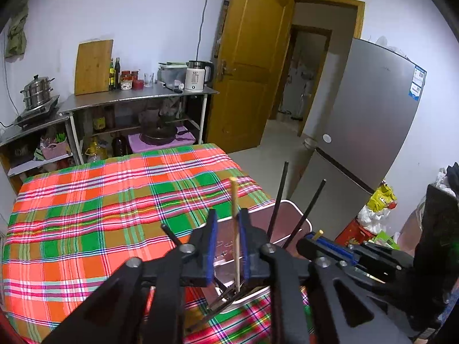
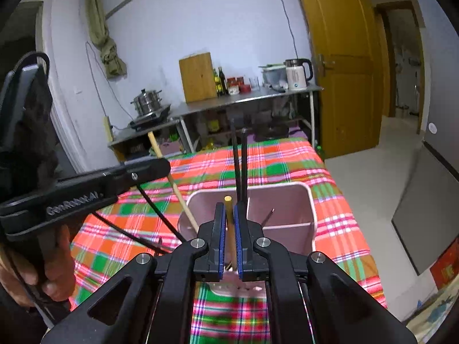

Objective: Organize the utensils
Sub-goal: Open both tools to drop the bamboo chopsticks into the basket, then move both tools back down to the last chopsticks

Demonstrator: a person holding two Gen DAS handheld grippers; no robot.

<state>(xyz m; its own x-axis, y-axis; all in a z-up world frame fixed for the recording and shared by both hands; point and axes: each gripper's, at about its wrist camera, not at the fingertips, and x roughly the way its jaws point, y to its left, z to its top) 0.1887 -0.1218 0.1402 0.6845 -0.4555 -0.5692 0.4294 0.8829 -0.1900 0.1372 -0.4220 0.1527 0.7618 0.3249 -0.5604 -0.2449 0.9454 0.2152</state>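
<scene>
A pink divided utensil holder (image 2: 311, 203) stands on the plaid tablecloth; it also shows in the left wrist view (image 1: 289, 218). My left gripper (image 1: 228, 220) is open over it, with a light wooden chopstick (image 1: 235, 200) standing between the jaws, its lower end in the holder among metal utensils. Two black chopsticks (image 1: 279, 200) lean out of the holder. My right gripper (image 2: 228, 218) is shut on a second wooden chopstick (image 2: 228, 209), held upright over the holder. In the right wrist view the left gripper (image 2: 160, 164) is at the left with its chopstick (image 2: 175, 183).
The plaid-covered table (image 1: 100, 206) stretches ahead. Behind it a steel counter (image 1: 137, 96) carries a cutting board, bottles, jars and a kettle (image 1: 198, 76). A steamer pot (image 1: 37, 91) sits on the left. A fridge (image 1: 370, 120) and an open wooden door (image 1: 249, 66) are on the right.
</scene>
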